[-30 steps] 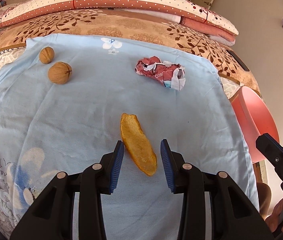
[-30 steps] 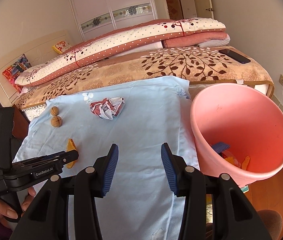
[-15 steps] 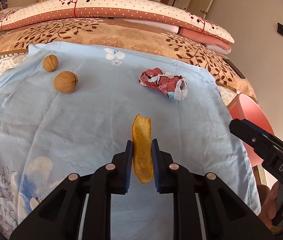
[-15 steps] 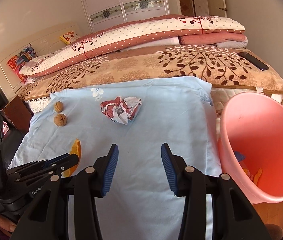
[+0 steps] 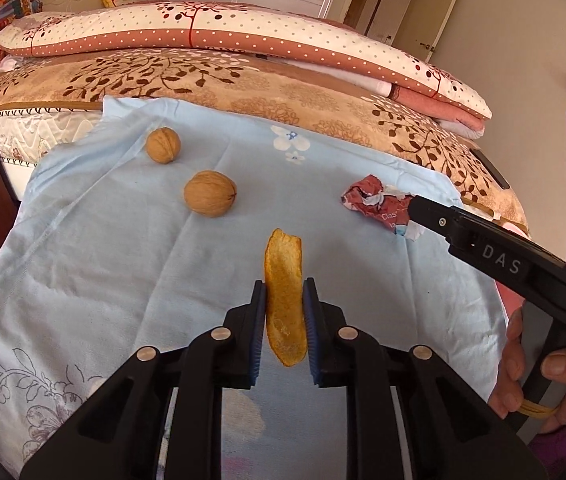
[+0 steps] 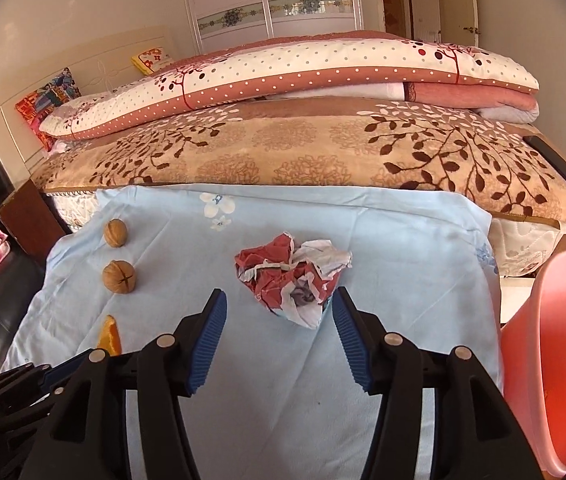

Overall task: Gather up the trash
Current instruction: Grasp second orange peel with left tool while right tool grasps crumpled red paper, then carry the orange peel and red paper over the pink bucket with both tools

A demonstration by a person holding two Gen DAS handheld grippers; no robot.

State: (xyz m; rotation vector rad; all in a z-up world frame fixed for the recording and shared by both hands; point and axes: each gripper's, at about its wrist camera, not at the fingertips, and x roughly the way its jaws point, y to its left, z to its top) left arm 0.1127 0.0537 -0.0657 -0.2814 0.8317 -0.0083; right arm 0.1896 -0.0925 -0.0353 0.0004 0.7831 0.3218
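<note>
Peel upright, pinched edgewise, tip fwd

Warm daylight fills the room, bright on the far wall. Soft shadows lie under the walnuts. Both views stay sharp, bulging and blackening toward the corners.

1. The cloth on the bed is light blue with small white flowers.
2. The peel is orange.
3. The two walnuts are brown.
4. The crumpled wrapper is red and white.
5. The bucket is pink.
6. The blanket is tan with dark brown leaves.
7. The folded quilt is white and reddish-brown with dots.
8. The gripper pads are blue.
</note>
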